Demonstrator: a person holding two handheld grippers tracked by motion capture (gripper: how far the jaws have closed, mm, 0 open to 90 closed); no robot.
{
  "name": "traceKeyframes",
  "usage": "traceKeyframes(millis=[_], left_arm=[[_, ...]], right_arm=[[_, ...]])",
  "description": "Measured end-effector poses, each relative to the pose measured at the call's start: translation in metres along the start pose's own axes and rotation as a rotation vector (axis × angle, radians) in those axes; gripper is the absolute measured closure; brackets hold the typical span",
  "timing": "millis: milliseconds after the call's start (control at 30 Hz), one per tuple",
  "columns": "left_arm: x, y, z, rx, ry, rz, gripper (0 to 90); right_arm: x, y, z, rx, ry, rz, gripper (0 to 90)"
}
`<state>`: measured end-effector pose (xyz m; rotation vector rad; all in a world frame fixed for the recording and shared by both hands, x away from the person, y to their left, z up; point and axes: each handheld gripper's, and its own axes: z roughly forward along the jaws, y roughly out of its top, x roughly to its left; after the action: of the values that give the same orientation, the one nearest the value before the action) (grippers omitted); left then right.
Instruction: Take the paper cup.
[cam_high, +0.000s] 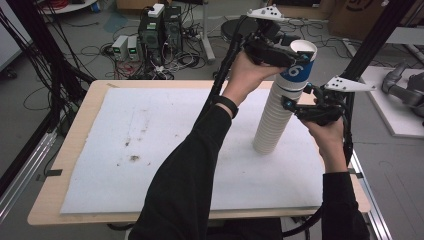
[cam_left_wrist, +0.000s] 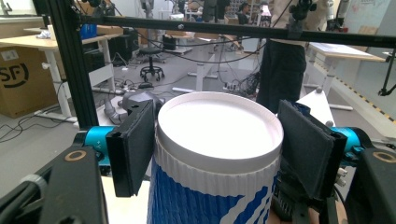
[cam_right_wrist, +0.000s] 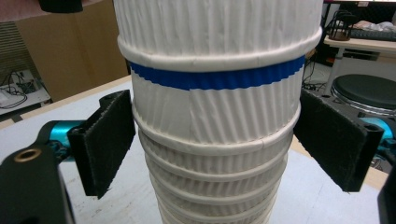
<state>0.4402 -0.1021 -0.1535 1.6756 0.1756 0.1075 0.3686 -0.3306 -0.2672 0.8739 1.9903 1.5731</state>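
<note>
Your left gripper (cam_high: 295, 54) has its jaws closed on the top cup (cam_left_wrist: 217, 154), pads pressing both sides just under its rolled rim. That cup, white with blue print, crowns the stack (cam_high: 280, 110) of nested paper cups that stands on the bench (cam_high: 75, 150) and leans a little.

Your right gripper (cam_high: 296, 104) sits lower on the stack, its jaws either side of the cups below the blue band. In the right gripper view the left pad meets the ribbed wall, while the right pad seems to just reach a rim; a light clasp, as far as I can judge.

Expect these cups to be very light and thin-walled. The ribbed sleeves give the pads good friction, but the walls will buckle if you squeeze hard. The rolled rims are the stiffest part, so keeping the upper jaws close under the rim is the sound place to hold.

Nested cups tend to stick together. Steady the lower stack with your right jaws before you lift the top one, or several may come up together and the tall, leaning column could topple.
</note>
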Motion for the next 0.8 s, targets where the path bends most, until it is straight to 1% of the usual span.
traceKeyframes(millis=[167,200,400,467,500,533,600,633,700,733,800], left_arm=[[-0.002,0.003,-0.001,-0.012,0.001,0.002,29.7],[-0.002,0.004,-0.002,-0.01,0.0,0.011,29.7],[-0.005,0.012,-0.006,-0.025,0.0,0.024,29.7],[-0.006,0.016,-0.007,-0.017,0.006,0.036,29.7],[-0.007,0.018,-0.008,-0.028,0.003,0.037,29.8],[-0.008,0.02,-0.009,-0.031,0.002,0.045,29.8],[-0.008,0.022,-0.01,-0.032,0.006,0.048,29.8],[-0.01,0.026,-0.012,-0.048,0.002,0.05,29.8],[-0.01,0.028,-0.013,-0.055,0.002,0.058,29.8],[-0.012,0.031,-0.017,-0.072,0.005,0.061,29.8],[-0.012,0.033,-0.02,-0.078,0.015,0.063,29.8]], right_arm=[[0.0,0.0,0.0,-0.002,0.0,-0.003,13.4],[0.0,0.0,0.0,-0.001,0.0,-0.001,13.4],[0.0,0.0,0.0,0.0,0.0,-0.001,13.4],[0.0,0.0,0.0,-0.001,0.001,-0.003,13.4],[0.0,0.0,0.0,-0.001,0.002,-0.002,13.4],[0.0,0.0,0.0,0.0,0.0,-0.001,13.4],[0.0,0.0,0.0,-0.001,-0.001,-0.003,13.4],[0.0,0.0,0.0,0.0,0.001,-0.001,13.4],[0.0,0.0,0.0,-0.001,0.001,-0.002,13.4],[0.0,0.0,-0.001,-0.001,0.002,-0.002,13.4],[0.0,0.0,-0.001,-0.002,0.003,-0.003,13.4]])
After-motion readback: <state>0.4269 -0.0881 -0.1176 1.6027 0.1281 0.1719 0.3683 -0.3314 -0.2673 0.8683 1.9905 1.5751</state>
